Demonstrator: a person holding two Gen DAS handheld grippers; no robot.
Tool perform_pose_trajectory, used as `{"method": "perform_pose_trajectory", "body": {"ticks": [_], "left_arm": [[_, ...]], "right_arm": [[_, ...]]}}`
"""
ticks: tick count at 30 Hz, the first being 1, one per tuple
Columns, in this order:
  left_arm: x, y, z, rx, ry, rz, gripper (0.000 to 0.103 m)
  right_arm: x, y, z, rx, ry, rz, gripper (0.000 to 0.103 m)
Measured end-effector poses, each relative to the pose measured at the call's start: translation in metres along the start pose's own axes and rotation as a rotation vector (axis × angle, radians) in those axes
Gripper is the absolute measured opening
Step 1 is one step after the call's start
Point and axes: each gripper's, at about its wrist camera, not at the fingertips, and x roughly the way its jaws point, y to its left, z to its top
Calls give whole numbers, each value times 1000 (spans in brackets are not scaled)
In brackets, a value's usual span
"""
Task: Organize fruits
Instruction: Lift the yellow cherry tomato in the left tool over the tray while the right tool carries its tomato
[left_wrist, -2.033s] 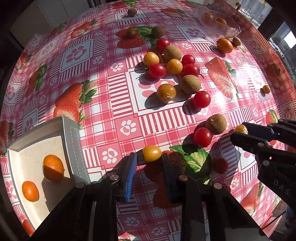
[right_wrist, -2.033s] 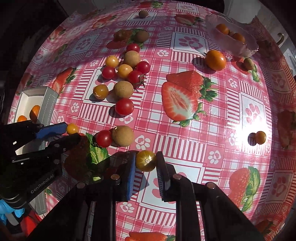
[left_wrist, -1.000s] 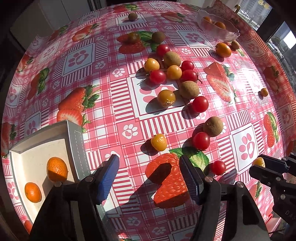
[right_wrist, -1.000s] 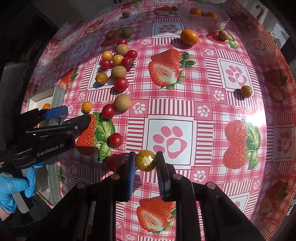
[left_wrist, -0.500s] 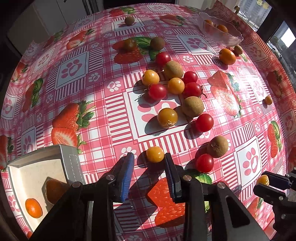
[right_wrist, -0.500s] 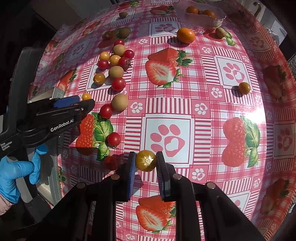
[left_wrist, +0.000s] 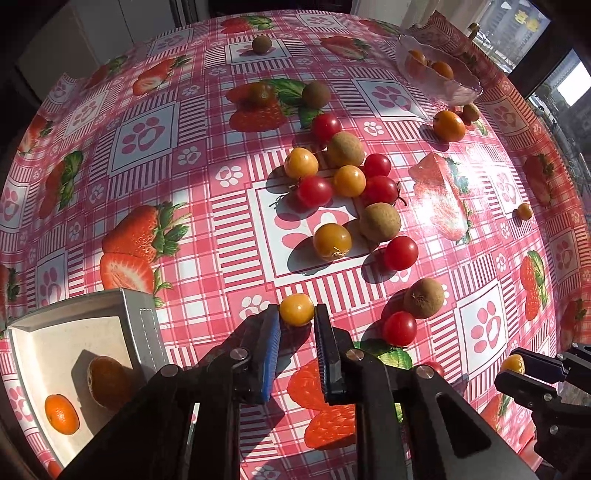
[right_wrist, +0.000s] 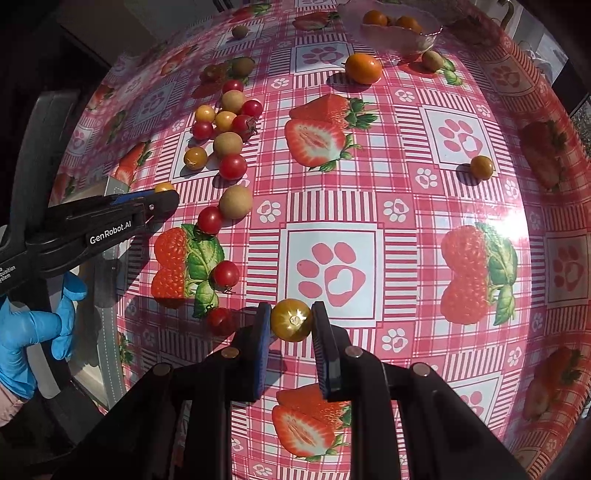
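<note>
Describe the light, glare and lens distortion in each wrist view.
Left wrist view: hard sunlight from the right throws dark shadows leftward off the loose fruits; glare washes out a printed strawberry on the pink checked tablecloth; the left gripper shades the white rectangular tray.
Right wrist view: a glare patch bleaches the cloth at right; fisheye bulges the check lines; corners go black.

Strawberry-and-paw-print checked tablecloth (left_wrist: 155, 155); bright window (left_wrist: 570, 83) at far right
</note>
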Motion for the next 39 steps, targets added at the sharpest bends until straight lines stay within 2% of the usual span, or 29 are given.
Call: {"method": "perform_pose_trajectory", "body": {"ticks": [9,17,30,39], "left_arm": [[-43,9,-18,-49,-67,-43,20],[-85,30,-41,-105,-129,-58,20],[-114,118,-107,-266,-143,10,20],[-102,170,-153,-363,-94,59,20]], "right_arm": [[-11,13,4,-27,-10,9,24],[-23,47,16,-94,-24,20,24],[-11,155,23,-273,8,82,24],[23,233,23,-377,83,129,24]]}}
